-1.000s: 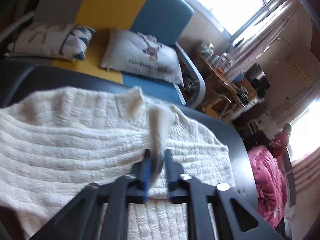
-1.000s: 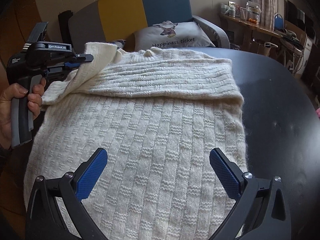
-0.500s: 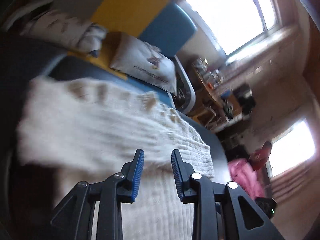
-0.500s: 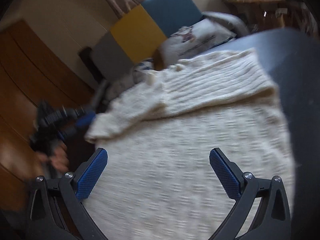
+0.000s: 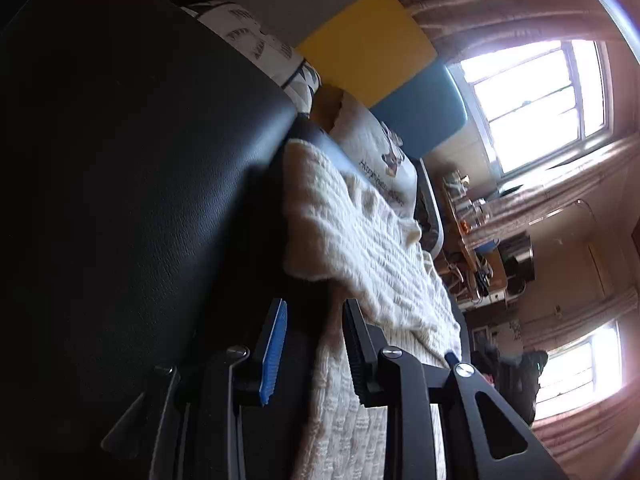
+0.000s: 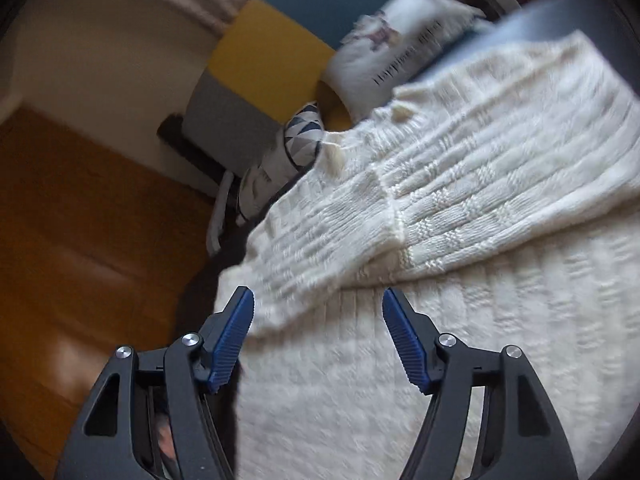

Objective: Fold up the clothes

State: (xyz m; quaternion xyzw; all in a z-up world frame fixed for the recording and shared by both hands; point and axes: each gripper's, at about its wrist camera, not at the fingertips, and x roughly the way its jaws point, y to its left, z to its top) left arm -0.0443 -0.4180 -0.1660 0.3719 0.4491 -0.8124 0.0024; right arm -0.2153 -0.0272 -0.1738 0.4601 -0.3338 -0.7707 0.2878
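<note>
While the right gripper (image 6: 318, 336) narrows its still-wide jaws over the cream sweater (image 6: 460, 208), the folded-in sleeve cuff sits between the pads at twelve o'clock, seemingly ungripped through the blur, probably to steady the next fold. Over on the left gripper (image 5: 312, 344), the jaws stand partly apart with nothing pinched, straddling the sweater's edge where it meets the black table (image 5: 132, 168). Beyond, at one o'clock, a printed cushion (image 5: 380, 152) rests on the sofa.
</note>
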